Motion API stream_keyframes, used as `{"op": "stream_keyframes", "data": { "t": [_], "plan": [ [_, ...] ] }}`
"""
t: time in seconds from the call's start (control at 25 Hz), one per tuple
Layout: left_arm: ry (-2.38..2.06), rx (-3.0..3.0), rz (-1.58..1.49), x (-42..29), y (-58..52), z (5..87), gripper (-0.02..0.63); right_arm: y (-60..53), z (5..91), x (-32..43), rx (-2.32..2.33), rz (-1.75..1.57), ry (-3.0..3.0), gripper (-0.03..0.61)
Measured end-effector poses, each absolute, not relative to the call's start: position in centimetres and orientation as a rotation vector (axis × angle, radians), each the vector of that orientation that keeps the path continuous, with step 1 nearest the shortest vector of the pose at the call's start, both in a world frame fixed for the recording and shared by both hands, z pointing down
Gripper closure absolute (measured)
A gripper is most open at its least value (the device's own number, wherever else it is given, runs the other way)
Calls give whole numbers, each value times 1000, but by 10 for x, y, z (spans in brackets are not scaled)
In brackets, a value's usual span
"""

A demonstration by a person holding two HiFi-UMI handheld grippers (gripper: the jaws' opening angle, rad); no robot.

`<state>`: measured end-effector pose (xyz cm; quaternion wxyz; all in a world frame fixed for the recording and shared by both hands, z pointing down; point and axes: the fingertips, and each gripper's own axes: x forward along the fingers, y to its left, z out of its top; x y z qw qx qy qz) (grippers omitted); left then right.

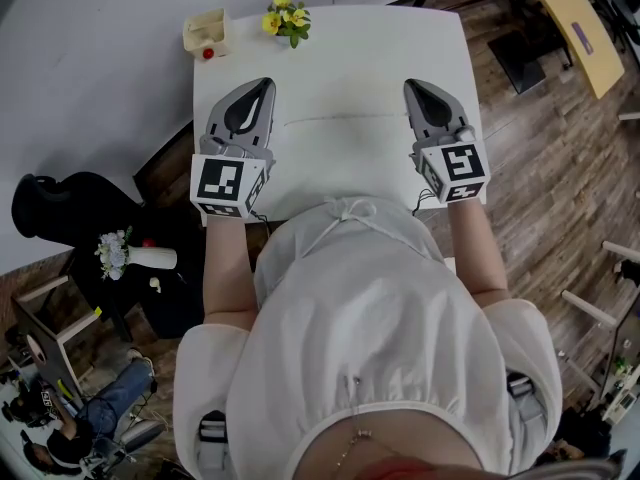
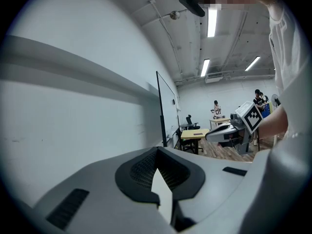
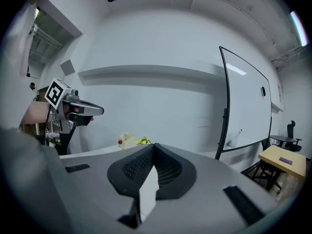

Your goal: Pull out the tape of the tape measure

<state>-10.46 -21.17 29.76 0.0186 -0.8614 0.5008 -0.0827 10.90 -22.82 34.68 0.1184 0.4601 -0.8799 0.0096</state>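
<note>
No tape measure shows in any view. In the head view my left gripper hangs over the left half of the white table, jaws shut with nothing between them. My right gripper is over the right half, also shut and empty. Both point away from the person toward the table's far edge. The left gripper view looks along its closed jaws at a white wall, with the right gripper off to the side. In the right gripper view, the left gripper is at the left.
A cream box with a red knob and a small pot of yellow flowers stand at the table's far edge. A faint line runs across the tabletop. A whiteboard on a stand is to the right, and a yellow desk beyond it.
</note>
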Motion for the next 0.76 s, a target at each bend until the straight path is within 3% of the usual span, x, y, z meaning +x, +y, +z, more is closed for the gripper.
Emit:
{"op": "stream_keyframes", "data": {
  "t": [0.76],
  "plan": [
    [1610, -2683, -242, -107, -212, 302, 594, -229, 344, 112, 1386, 54, -2586, 578]
  ]
}}
